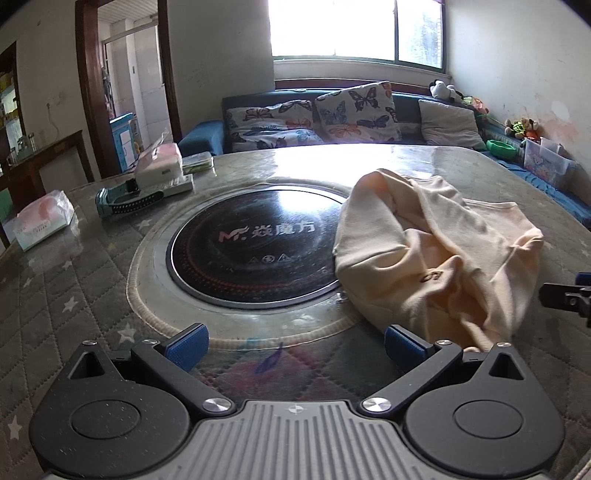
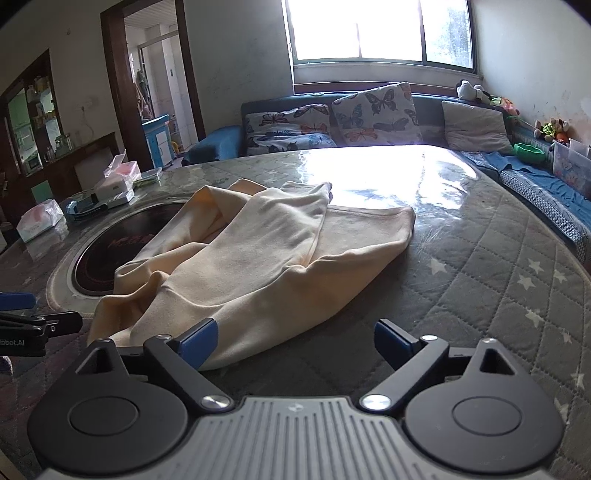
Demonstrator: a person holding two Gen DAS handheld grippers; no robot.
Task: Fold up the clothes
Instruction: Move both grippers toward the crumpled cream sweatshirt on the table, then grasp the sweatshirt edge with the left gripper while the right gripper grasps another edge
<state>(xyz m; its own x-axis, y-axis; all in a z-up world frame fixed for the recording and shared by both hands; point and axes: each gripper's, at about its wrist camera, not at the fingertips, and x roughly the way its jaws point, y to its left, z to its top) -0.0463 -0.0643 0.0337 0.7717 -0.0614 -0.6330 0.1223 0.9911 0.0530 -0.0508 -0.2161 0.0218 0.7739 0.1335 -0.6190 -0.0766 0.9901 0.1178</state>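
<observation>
Right wrist: quilted star-patterned table (image 2: 498,280), sofa (image 2: 428,107) beneath bright window (image 2: 376,29).

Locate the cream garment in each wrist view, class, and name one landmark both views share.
Left wrist view: cream garment lies crumpled right of centre, overlapping the round black hob's edge.
Right wrist view: cream garment fills the centre.
Shared landmark: round black hob.
</observation>
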